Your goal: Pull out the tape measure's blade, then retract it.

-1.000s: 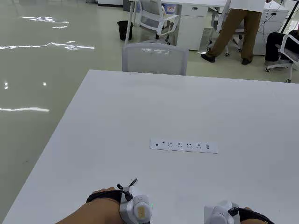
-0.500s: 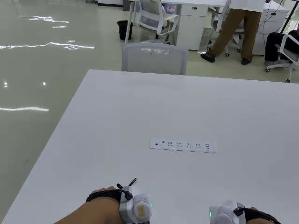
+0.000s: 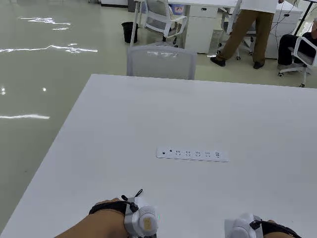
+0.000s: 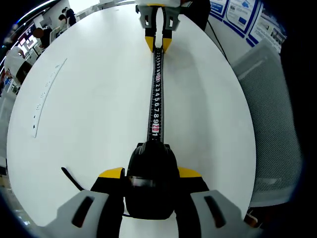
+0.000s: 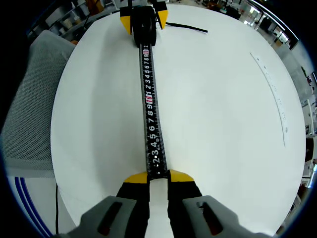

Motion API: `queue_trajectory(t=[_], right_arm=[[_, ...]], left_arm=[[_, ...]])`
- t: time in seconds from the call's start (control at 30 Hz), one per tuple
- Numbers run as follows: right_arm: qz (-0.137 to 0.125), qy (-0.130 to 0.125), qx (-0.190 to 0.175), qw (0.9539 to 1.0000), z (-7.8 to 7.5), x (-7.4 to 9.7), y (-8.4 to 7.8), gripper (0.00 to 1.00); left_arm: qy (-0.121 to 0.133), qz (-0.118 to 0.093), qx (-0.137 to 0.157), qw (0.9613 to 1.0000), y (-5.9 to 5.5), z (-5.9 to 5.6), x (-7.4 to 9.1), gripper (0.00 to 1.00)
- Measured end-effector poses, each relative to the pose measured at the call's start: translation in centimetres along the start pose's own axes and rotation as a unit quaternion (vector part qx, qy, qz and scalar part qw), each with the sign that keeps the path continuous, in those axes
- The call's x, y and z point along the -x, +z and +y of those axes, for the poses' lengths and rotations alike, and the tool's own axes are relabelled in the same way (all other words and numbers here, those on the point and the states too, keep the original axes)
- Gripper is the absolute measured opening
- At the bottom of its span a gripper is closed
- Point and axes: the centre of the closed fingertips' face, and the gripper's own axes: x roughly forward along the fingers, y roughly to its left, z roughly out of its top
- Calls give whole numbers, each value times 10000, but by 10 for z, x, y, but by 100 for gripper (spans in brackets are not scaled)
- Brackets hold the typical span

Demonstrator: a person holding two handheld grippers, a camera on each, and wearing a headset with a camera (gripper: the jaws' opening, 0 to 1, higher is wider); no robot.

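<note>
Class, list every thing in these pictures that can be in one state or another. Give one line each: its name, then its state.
Tape measure case: clamped between the jaws of the left gripper.
Blade: pulled out, stretched straight between the two grippers.
Left gripper: shut on the tape measure case.
Right gripper: shut on the blade's end.
Power strip: lying flat, no plugs in its sockets.
Chair: empty, at the far edge of the table.
</note>
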Motion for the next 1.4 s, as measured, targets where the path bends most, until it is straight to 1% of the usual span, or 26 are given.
queue_trajectory(t=[0.3,0.4,0.57,0.67,0.77,0.83,0.93,1.0,1.07,1.13,1.2,1.27,1.4], right_arm=[[39,-2,-24,10000,0,3,-5,11],[23,-7,-53,10000,0,3,-5,12],[-54,-20,-58,10000,0,4,-5,12],[-64,-30,-109,9999,0,4,-3,13],[-92,-22,-207,9997,-1,5,-3,13],[-116,-21,-263,9996,1,6,-3,13],[-152,-29,-142,9998,3,6,-4,14],[-195,-12,-190,9996,2,6,-3,14],[-252,-17,-44,9997,1,5,-4,15],[-271,-15,-40,9996,1,5,-5,15],[-271,-15,10,9996,2,5,-5,15],[-206,-41,-63,9998,0,5,-6,15],[-175,-25,-36,9998,0,5,-5,16]], left_arm=[[-4,-4,11,10000,3,-3,5,34],[-5,-6,12,10000,4,-5,7,34],[-11,-15,17,10000,4,-4,6,34],[3,3,7,10000,2,-3,4,34],[12,7,9,10000,4,-5,8,34],[4,2,-2,10000,4,-5,7,34],[-3,-14,1,10000,6,-7,11,34],[-3,-10,0,10000,7,-7,11,34],[4,-3,-3,10000,5,-6,9,34],[13,-3,-2,10000,4,-4,7,34],[18,-15,0,10000,3,-4,6,34],[12,-15,4,10000,4,-4,7,34],[12,-14,2,10000,2,-2,4,34]])
